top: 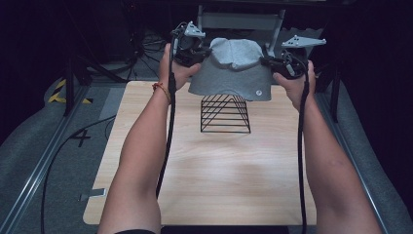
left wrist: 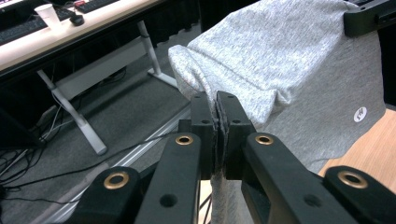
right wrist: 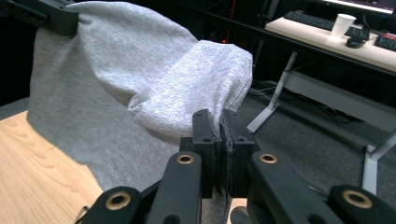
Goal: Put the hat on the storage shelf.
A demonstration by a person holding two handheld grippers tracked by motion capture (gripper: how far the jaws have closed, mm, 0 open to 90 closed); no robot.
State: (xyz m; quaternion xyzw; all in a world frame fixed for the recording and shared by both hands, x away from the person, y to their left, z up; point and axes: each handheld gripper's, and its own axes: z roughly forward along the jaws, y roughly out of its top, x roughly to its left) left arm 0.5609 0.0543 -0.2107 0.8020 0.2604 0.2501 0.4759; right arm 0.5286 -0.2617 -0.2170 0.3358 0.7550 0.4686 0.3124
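From where I stood, the person held a grey cloth (top: 233,73) up in the air between both hands, stretched out above the far end of the wooden surface (top: 204,170). The left tool (top: 192,52) was clamped on one upper edge of the fabric, and the left gripper view showed its jaws pressed together with a fold of grey material (left wrist: 280,65) pinched between them. The right tool (top: 281,62) was likewise closed on the opposite upper edge, a thin strip of the cloth (right wrist: 140,93) caught between its jaws in the right gripper view. My guess was that the two grips sat well apart so the fabric would hang open and spread rather than bunch, ready to be lowered over the black wire rack (top: 225,114) that stood on the surface just below its bottom hem

The cloth's long axis ran side to side, from one tool to the other, roughly level. Its top had slumped forward in a soft hump between the grips, while the rest dropped down toward the rack. A small round white mark (top: 258,92) sat near the lower corner on the right tool's side, facing the person. The hem looked close above the rack's top, though I could not tell whether it touched
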